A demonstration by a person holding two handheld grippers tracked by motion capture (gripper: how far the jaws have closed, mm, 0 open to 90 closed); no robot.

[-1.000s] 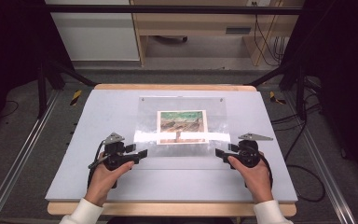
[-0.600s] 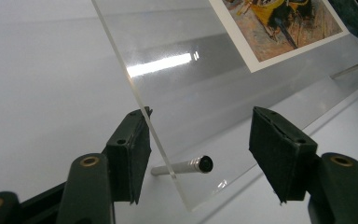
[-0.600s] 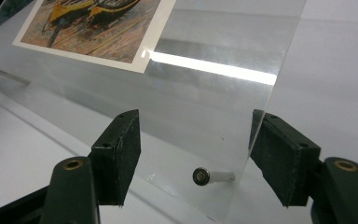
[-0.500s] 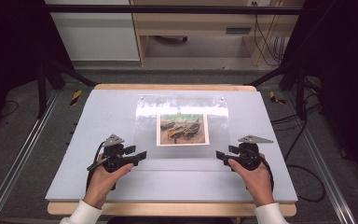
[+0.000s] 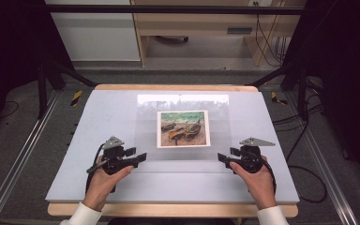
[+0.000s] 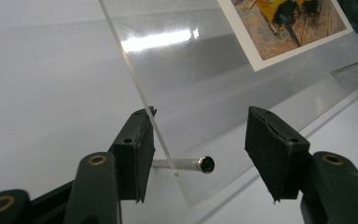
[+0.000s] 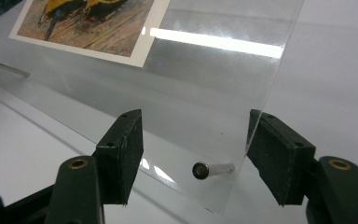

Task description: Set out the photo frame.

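On the bench (image 5: 98,117), one clear acrylic sheet (image 5: 183,140) bearing one printed picture (image 5: 183,128) is seen tilted, between two tools. Both the left tool (image 5: 138,157) and the right tool (image 5: 222,158) are held released, jaws spread astride the sheet's near corners. One metal standoff pin (image 6: 186,164) is seen at each corner, two in all.

The clear acrylic frame (image 5: 183,126) with the boat picture (image 5: 183,128) was tilted low a second ago; now its near edge has swung up, so it's more upright and the picture faces the camera squarely.
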